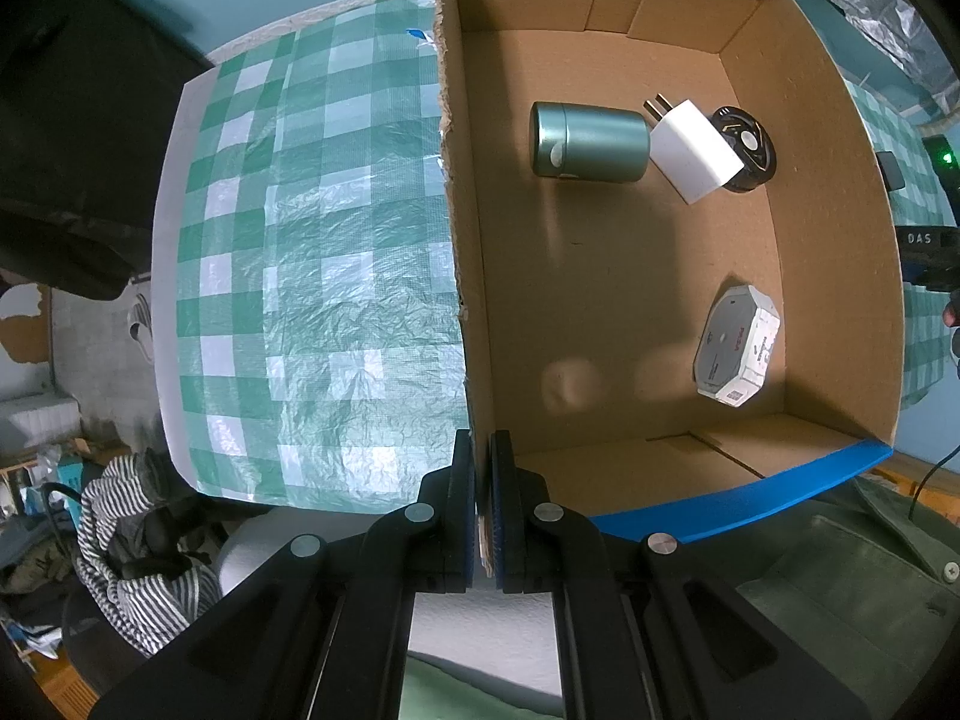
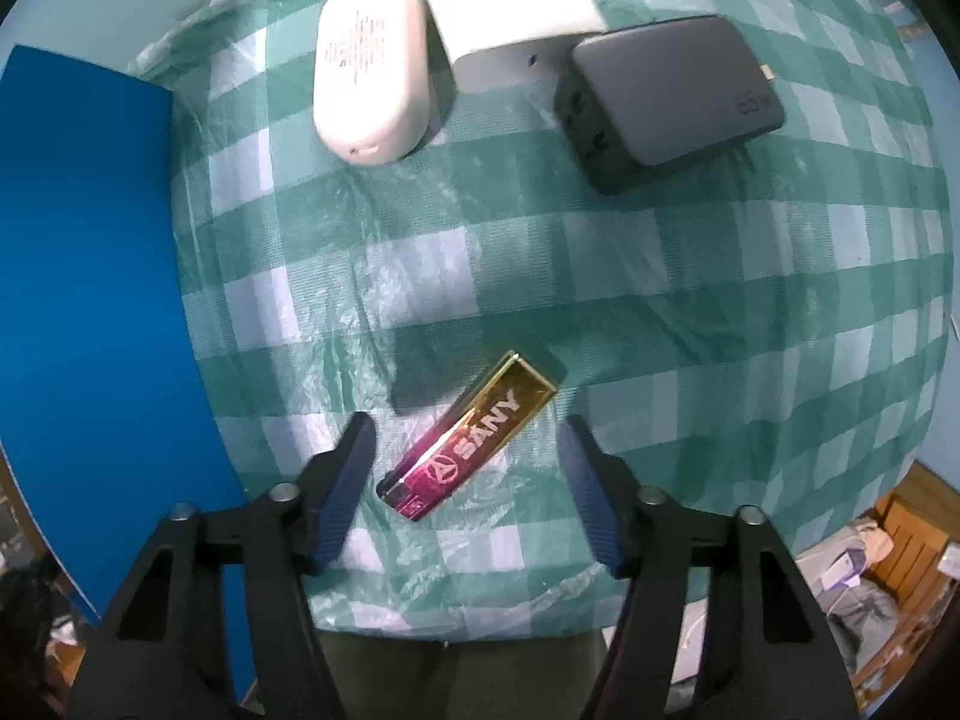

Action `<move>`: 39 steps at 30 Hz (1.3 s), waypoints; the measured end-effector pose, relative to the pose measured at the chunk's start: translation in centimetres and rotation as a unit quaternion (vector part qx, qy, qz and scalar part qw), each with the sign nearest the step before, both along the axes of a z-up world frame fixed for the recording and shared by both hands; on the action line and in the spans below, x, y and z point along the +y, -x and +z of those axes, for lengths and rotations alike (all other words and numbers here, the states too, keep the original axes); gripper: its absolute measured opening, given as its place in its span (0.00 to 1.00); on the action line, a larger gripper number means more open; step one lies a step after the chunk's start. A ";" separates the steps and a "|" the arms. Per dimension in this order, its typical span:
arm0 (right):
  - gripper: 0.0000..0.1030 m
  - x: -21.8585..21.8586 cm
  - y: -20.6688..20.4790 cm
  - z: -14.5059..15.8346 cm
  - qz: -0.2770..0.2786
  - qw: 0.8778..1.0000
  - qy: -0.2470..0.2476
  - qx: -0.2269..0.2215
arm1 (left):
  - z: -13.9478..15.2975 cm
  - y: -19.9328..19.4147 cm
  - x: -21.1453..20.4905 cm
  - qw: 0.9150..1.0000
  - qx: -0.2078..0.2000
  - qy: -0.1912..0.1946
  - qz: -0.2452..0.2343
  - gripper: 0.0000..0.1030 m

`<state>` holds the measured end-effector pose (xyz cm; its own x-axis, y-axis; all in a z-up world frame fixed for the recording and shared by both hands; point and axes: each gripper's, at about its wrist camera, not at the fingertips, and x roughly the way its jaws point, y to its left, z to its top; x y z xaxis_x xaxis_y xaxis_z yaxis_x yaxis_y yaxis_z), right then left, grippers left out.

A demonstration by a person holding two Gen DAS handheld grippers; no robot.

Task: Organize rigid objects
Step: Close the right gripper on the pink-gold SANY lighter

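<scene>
Surface: table covered by a green-and-white checked plastic cloth (image 1: 312, 252), wrinkled and glossy. Pale blue wall beyond the far edge. Below the near edge: striped fabric (image 1: 138, 540) and mixed clutter on the floor at the left side, wooden crates (image 2: 912, 540) at the right side.

Container: cardboard box (image 1: 474, 276), open top, blue outer faces, standing on the cloth. Contents:
- teal metal canister (image 1: 591, 141), lying on its side toward the far wall;
- white plug adapter (image 1: 690, 150), prongs up-left, touching the canister and leaning over a black round case (image 1: 750, 147);
- white octagonal packet (image 1: 738, 345), tilted against the right wall near the near right corner.

Left gripper (image 1: 485, 504): fingers pressed together on the box's left wall at its near corner, cardboard edge pinched between the pads.

Right gripper (image 2: 468, 480): fingers spread wide, touching nothing. Between them on the cloth, near the table's near edge, lies a pink-to-gold lighter marked SANY (image 2: 471, 438), set diagonally, clear of both pads.

Toward the far edge: white oval device (image 2: 372, 69), white rectangular charger (image 2: 510, 6), grey power brick (image 2: 672, 99), the last two touching. The box's blue outer side (image 2: 90, 300) stands to the left.
</scene>
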<state>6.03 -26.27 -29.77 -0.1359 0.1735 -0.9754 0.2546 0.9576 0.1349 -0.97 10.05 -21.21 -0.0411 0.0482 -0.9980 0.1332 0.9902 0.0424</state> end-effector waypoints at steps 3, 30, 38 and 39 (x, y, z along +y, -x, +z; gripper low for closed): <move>0.43 0.1 0.0 -0.6 0.010 1.000 -0.005 0.004 | -0.1 0.0 0.0 1.000 0.001 0.002 0.003 0.04; 0.26 7.0 0.5 -1.1 0.192 0.980 0.045 -0.010 | 0.0 0.0 0.1 1.000 0.002 -0.001 -0.001 0.04; 0.23 6.2 0.4 -0.6 0.178 0.983 0.052 -0.014 | 0.0 0.0 0.1 1.000 0.001 0.000 0.000 0.04; 0.23 6.1 0.5 -0.4 0.177 0.983 0.050 -0.016 | 0.0 -0.1 0.1 1.000 0.001 0.000 -0.001 0.04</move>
<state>5.52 -20.18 -30.12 -0.1399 0.0236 -0.9899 -0.0991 0.9944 0.0377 -0.91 10.16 -21.23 -0.0436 0.0486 -0.9979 0.1347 0.9900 0.0423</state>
